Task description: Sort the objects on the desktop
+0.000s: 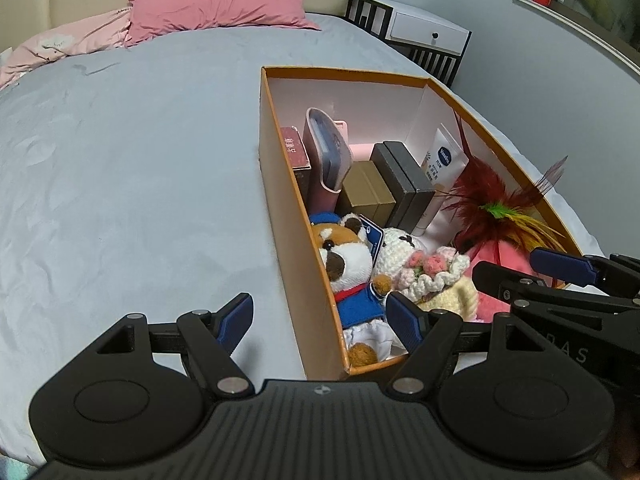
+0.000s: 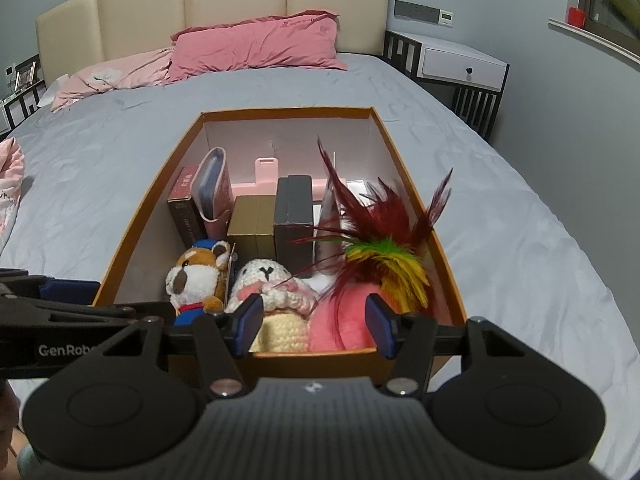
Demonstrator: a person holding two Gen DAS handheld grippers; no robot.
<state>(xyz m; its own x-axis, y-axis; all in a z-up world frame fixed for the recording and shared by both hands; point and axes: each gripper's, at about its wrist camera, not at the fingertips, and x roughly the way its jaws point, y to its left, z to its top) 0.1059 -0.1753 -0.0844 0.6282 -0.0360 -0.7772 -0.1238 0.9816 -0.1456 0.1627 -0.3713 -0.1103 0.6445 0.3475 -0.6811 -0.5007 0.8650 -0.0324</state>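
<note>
Cardboard box [image 2: 404, 168] of sorted items sitting on a grey bedsheet [image 1: 120, 160]; both grippers hovering at its near end, released.

Box: orange rim, pale matte lining, straight walls. Along its far half, rigid rectangular pieces are standing upright: a dark red carton [image 2: 182, 200] against the left wall, a pink pouch [image 2: 214, 184] leaning beside it, a tan carton [image 2: 252, 224], then a charcoal case [image 2: 294, 220]; a smooth white tube [image 1: 442, 160] is leaning at the right wall. In the near half, soft goods are crowding together: a furry plush [image 2: 198, 276], a knobbly crocheted doll [image 2: 276, 300], a pink plush [image 2: 344, 320] and a spiky feather tuft [image 2: 384, 256]. Left gripper [image 1: 320, 320] is straddling the box's left wall, jaws apart, gripping nothing. Right gripper [image 2: 316, 322] is hanging over the near wall, jaws wide, empty.
</note>
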